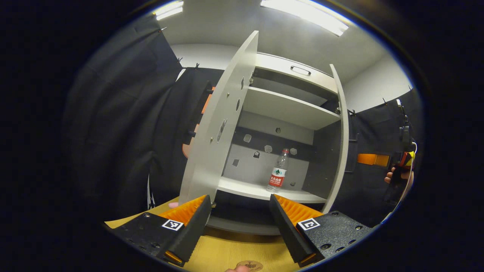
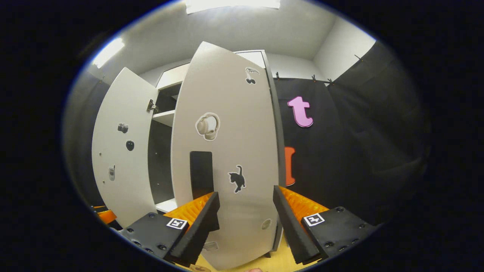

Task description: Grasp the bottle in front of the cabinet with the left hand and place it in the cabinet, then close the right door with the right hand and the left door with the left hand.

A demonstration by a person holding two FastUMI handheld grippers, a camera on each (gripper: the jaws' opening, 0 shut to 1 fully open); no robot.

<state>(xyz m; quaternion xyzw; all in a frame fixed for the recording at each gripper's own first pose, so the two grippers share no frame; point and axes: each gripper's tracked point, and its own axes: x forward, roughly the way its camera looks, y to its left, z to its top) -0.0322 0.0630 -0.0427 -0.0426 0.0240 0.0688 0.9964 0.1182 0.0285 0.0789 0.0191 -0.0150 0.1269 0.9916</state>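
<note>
1. Nearest the lens in the left gripper view, the left gripper (image 1: 240, 211) had its two fingers spread wide apart with nothing between them, hanging over the wooden tabletop (image 1: 230, 251) just in front of the cabinet (image 1: 291, 109).
2. Both cabinet doors stood open in that view: the left door (image 1: 217, 124) swung out toward the camera, the right door (image 1: 342, 139) seen almost edge-on.
3. Inside the cabinet, the bottle (image 1: 278, 170) stood upright on the bottom shelf (image 1: 245, 189), right of the shelf's middle and apart from the side wall. It was clear, with a red label and a red cap.
4. An upper shelf (image 1: 287, 107) sat above the bottle, and a drawer front with a handle (image 1: 300, 70) ran along the cabinet's top.
5. Beyond the right door's edge, a hand (image 1: 397, 175) held the other gripper's body; its fingers could not be made out there.
6. In the right gripper view, the right gripper (image 2: 245, 213) was likewise spread open and held nothing, its fingers just in front of the outer face of the right door (image 2: 227, 151).
7. That face carried a dark rectangular handle (image 2: 201, 173), a cat sticker (image 2: 237, 178) and a headphone sticker (image 2: 207, 125).
8. Past the right door's free edge, the left door (image 2: 119, 147) stood open, with the cabinet's dark interior between the two.
</note>
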